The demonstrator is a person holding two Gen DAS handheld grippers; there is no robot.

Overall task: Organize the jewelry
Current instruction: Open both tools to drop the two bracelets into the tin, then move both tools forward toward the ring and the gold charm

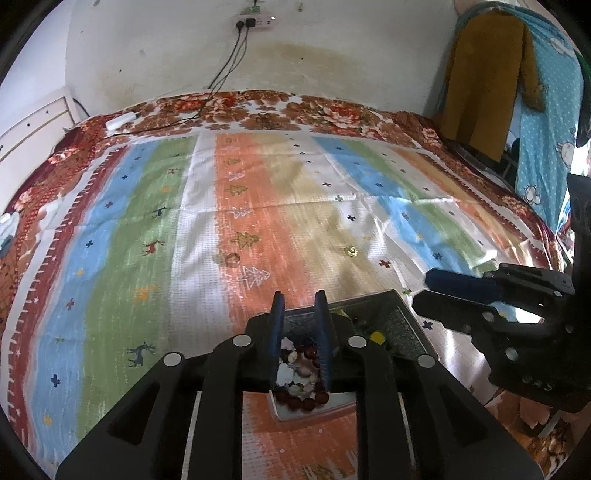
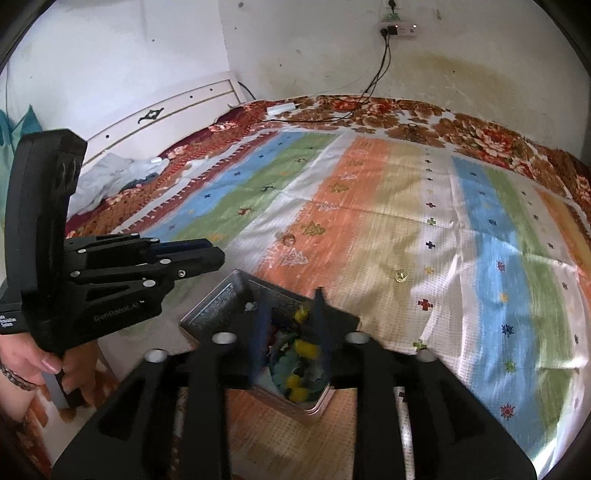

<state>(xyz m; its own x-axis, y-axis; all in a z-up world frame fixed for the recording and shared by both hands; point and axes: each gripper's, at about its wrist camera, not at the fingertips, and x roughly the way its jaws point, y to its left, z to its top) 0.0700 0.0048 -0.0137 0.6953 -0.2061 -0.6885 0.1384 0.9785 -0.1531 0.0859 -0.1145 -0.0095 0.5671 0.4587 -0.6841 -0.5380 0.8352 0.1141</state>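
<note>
Left wrist: bead bracelet [image 1: 301, 387] in tin [image 1: 402, 321], betw slightly parted jaws.

Left gripper [image 1: 299, 306]: tilted downward, jaws slightly parted, nothing clamped; right gripper [image 2: 291, 314]: beside the left gripper, tilted downward, jaws parted; left hand [image 2: 55, 373]: gripping handle.

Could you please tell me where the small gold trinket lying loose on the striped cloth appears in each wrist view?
Left wrist view: the gold trinket lies right of centre, beyond the box.
Right wrist view: it lies right of centre, past the box.
Shared landmark: the wall socket.
</note>
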